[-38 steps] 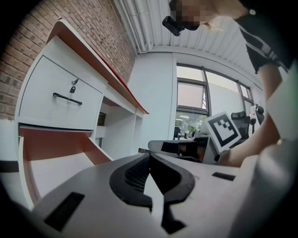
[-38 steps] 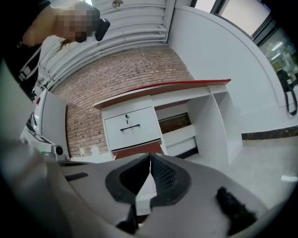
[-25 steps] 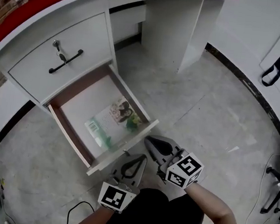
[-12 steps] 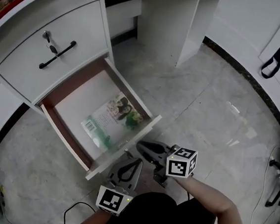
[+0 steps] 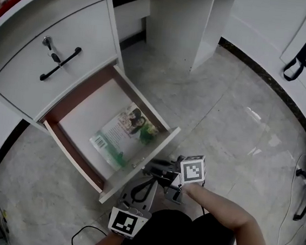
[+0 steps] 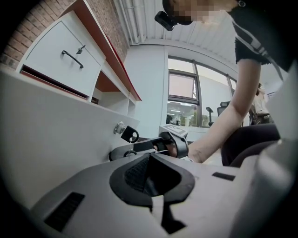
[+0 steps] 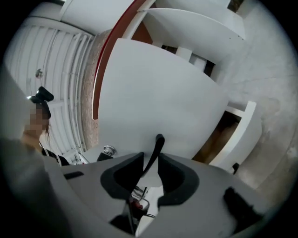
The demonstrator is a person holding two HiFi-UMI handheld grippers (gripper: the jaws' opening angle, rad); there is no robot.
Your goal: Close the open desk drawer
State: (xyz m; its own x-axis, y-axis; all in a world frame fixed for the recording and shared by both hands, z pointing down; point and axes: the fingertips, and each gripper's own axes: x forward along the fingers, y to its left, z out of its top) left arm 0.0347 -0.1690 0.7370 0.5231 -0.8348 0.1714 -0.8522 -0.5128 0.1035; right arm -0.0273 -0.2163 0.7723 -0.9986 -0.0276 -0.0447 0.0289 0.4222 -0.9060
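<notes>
Head view looks steeply down on the open desk drawer (image 5: 83,118), pulled well out of the white desk below a closed upper drawer (image 5: 34,63) with a black bar handle (image 5: 60,64); a magazine (image 5: 124,135) lies flat on the open drawer's floor. Both grippers sit low at the outer face of its front. Right gripper view shows the right gripper (image 7: 150,157) with its jaws spread, having just been opening, and the drawer's thin black handle (image 7: 159,139) standing in the gap between them, closer to one jaw, though whether it touches that pad is hard to tell. A round key lock (image 7: 108,150) sits just beside. Left gripper view shows the left gripper (image 6: 150,156) with its tips pressed together on nothing, just beside the white drawer front (image 6: 56,135) and near the hanging key (image 6: 129,135)
</notes>
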